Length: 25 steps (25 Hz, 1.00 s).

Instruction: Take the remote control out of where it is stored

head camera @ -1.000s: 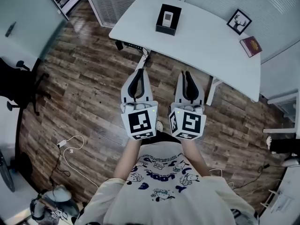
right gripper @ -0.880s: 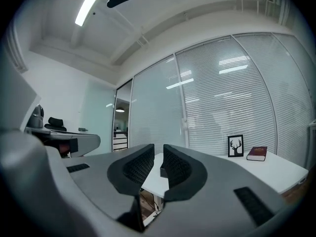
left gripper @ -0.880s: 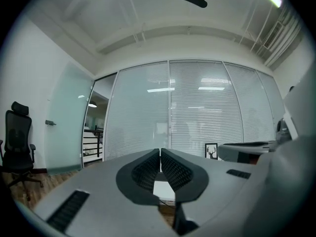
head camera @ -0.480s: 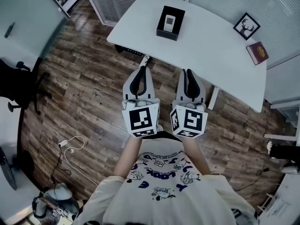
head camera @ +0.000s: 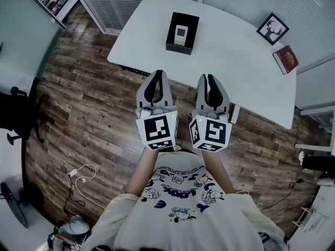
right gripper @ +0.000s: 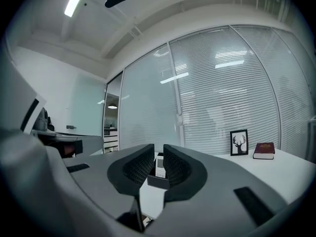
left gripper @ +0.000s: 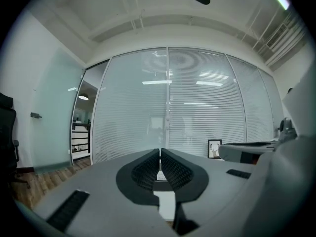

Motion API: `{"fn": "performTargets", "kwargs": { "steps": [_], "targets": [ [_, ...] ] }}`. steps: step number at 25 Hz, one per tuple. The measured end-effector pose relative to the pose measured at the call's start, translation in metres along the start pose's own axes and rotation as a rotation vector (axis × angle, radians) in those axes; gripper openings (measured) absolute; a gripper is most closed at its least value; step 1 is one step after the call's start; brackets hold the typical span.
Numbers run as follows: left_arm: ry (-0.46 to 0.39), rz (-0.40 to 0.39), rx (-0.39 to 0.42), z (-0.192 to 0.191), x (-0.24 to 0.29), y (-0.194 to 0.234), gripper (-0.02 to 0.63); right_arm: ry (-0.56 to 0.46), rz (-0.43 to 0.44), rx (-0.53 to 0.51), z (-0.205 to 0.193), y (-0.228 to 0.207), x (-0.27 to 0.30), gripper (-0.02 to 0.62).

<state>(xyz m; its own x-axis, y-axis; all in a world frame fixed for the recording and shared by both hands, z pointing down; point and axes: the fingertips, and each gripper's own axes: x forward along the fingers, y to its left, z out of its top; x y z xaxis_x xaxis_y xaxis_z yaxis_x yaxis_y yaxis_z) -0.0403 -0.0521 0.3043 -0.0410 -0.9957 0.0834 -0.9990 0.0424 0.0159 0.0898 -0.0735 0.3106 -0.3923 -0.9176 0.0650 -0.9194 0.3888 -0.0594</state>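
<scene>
A white remote control point(head camera: 180, 32) lies in an open black box point(head camera: 172, 42) on the white table point(head camera: 235, 61). In the right gripper view the remote control point(right gripper: 160, 167) and the box point(right gripper: 157, 182) show through the slit between the jaws. My left gripper point(head camera: 158, 73) is shut, pads touching, nothing held; it hovers at the table's near edge, short of the box. My right gripper point(head camera: 208, 77) hangs level beside it over the edge, its jaws a narrow slit apart and empty. Seen from its own camera, the left gripper point(left gripper: 160, 151) points at the blinds and the right gripper point(right gripper: 159, 147) at the box.
A framed deer picture point(head camera: 272, 29) and a red book point(head camera: 287, 59) sit at the table's far right. Blinds and a glass wall stand behind the table. A dark office chair point(head camera: 15, 114) is on the wooden floor at left, with cables point(head camera: 78, 174) near my feet.
Both grippers and the person have come closer to the table; the fingertips now reach its near edge. Jaw positions look the same.
</scene>
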Motion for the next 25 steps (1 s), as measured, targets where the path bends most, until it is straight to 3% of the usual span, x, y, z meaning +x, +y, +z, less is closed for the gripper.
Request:
{"fn": "performTargets", "kwargs": {
  "steps": [12, 25],
  "targets": [
    [0.027, -0.094, -0.020, 0.001, 0.129, 0.029, 0.023, 0.033, -0.094, 0.013, 0.001, -0.023, 0.118, 0.074],
    [0.150, -0.225, -0.023, -0.036, 0.222, 0.028, 0.025, 0.102, -0.171, 0.033, -0.026, -0.045, 0.196, 0.074]
  ]
}}
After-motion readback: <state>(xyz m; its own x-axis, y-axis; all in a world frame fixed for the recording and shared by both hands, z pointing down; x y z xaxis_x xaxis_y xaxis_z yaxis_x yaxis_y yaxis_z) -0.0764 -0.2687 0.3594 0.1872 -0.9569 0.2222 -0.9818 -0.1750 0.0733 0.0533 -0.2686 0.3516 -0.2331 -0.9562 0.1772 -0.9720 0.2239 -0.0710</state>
